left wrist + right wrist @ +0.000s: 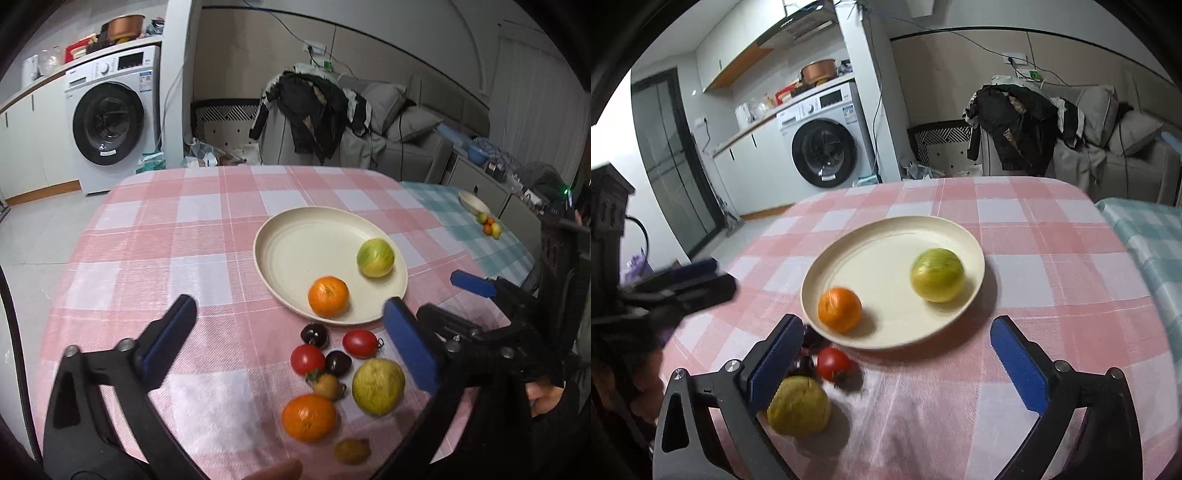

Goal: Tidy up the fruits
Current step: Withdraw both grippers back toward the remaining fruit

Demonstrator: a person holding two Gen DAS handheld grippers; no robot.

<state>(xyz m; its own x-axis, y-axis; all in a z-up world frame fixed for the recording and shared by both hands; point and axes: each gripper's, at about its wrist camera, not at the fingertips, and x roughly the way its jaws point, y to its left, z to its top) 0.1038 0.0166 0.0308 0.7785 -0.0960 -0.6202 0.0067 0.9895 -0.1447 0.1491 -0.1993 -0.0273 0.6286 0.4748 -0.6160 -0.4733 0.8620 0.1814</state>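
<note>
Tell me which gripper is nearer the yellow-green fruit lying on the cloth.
Right. The right gripper has one finger beside the yellow-green fruit; the left gripper sits farther left.

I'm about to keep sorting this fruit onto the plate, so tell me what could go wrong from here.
The orange sits close to the plate's near rim; a nudge might roll it off.
The loose fruits are packed tight: closing the left gripper on one cherry tomato may push the dark cherries away.
The right gripper hangs open beside the left, so both reaching for the pile could collide.
</note>
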